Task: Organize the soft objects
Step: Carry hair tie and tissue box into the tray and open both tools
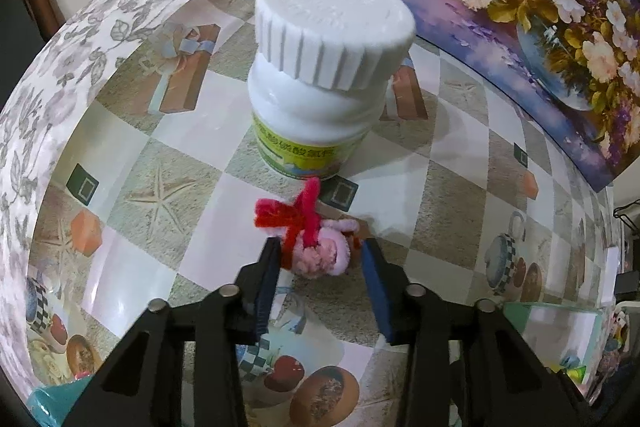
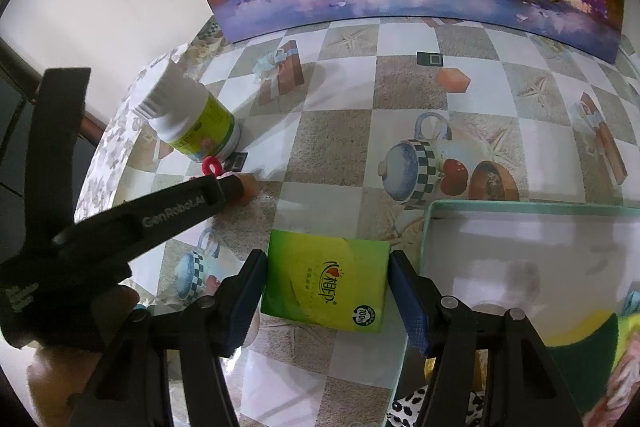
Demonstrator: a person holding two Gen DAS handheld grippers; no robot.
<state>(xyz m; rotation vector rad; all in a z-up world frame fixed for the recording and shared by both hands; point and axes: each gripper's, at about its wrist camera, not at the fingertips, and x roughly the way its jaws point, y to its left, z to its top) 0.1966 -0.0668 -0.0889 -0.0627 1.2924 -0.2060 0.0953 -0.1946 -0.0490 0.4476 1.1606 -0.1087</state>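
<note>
Fingers of the left gripper (image 1: 320,259) stand partly apart, straddling a pink pipe-cleaner toy (image 1: 320,255) with red fuzzy loops that lies on the bench (image 1: 440,195). Its left pad touches or nearly touches the toy's red side; a visible gap separates the right pad from the pink body, so no clamp is confirmed. From the right wrist view the same gripper (image 2: 232,187) reaches down beside the toy (image 2: 212,167), of which only a red loop shows.

Fingers of the right gripper (image 2: 326,287) stand fairly wide, one pad on each side of a green tissue pack (image 2: 326,283) lying flat on the bench (image 2: 340,131). Both pads sit just at the pack's edges; whether they press on it cannot be told.

Surroundings: one white bottle (image 1: 324,75) with a ribbed cap and a green label stands upright just beyond the toy, near it but apart. One floral painting (image 1: 520,7) leans at the back of the bench. One pale green tray (image 2: 520,247) lies just right of the tissue pack, with a dark green and yellow item in its near corner, too blurred to identify. A patterned checkered cloth covers the bench.

Count: one toy, one tissue pack, one bottle, one tray, one painting, two grippers
</note>
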